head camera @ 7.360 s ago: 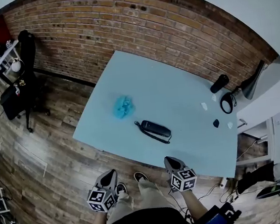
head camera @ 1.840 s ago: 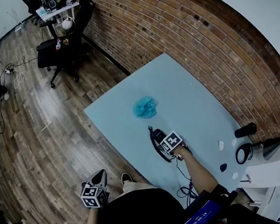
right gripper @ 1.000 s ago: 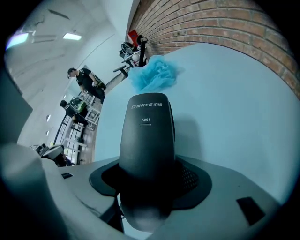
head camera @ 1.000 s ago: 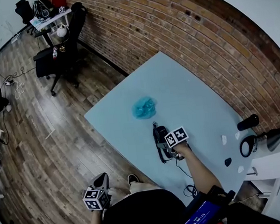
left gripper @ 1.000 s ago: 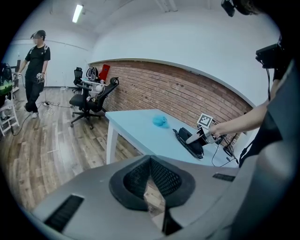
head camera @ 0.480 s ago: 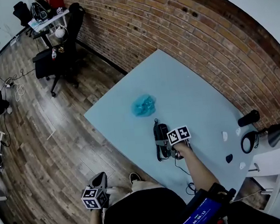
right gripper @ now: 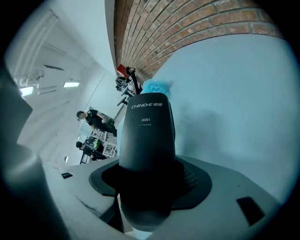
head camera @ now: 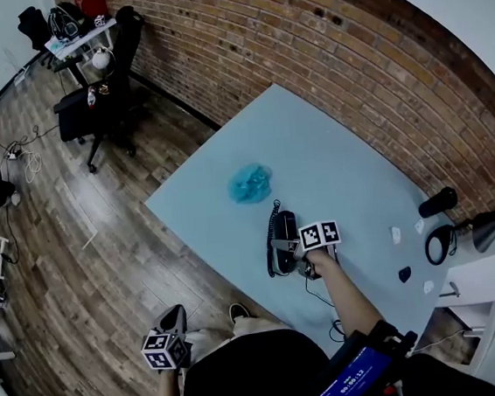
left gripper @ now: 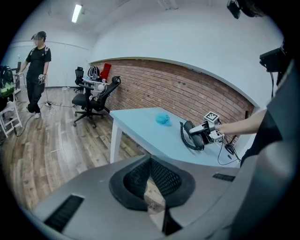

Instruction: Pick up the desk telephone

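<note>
The desk telephone (head camera: 282, 233) is black, with a coiled cord (head camera: 270, 237) hanging from it. My right gripper (head camera: 291, 248) is shut on it and holds it just above the light blue table (head camera: 339, 148), near the front edge. In the right gripper view the telephone (right gripper: 147, 136) fills the space between the jaws of my right gripper (right gripper: 145, 190), its labelled end pointing away. The left gripper view shows the telephone (left gripper: 194, 136) held off the tabletop. My left gripper (head camera: 173, 320) hangs low beside my legs, off the table, with its jaws (left gripper: 151, 190) together and empty.
A crumpled blue cloth (head camera: 250, 182) lies on the table beyond the telephone. A black cylinder (head camera: 437, 202), a black lamp (head camera: 437, 245) and small bits sit at the right end. A brick wall runs behind. An office chair (head camera: 99, 81) and a person (left gripper: 37, 70) are far left.
My right gripper reached from beside my body to the telephone and shut on it. In the last second the telephone rose off the table and turned, its cord now dangling. The left gripper stayed low.
</note>
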`<action>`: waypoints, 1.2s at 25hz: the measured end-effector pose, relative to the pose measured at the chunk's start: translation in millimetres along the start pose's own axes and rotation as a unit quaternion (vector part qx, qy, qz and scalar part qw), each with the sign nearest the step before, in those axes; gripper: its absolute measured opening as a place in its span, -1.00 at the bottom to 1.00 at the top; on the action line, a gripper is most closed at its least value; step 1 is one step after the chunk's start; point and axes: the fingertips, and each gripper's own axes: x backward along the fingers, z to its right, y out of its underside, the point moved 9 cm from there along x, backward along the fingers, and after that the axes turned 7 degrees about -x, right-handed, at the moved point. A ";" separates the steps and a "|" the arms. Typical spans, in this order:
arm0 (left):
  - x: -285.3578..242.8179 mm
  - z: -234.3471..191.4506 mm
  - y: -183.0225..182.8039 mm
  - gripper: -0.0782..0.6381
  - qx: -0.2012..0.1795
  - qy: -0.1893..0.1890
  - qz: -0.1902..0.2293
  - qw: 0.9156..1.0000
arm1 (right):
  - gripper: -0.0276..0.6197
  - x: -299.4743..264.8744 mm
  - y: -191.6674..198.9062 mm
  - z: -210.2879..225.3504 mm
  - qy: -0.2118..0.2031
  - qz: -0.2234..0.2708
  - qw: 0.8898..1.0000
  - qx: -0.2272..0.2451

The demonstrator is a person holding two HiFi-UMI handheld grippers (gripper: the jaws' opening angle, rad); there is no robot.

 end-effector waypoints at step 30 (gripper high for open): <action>-12.4 4.4 2.1 -0.76 -0.006 0.014 -0.004 1.000 | -0.07 71.9 -54.1 -112.9 -0.178 0.201 0.963 0.041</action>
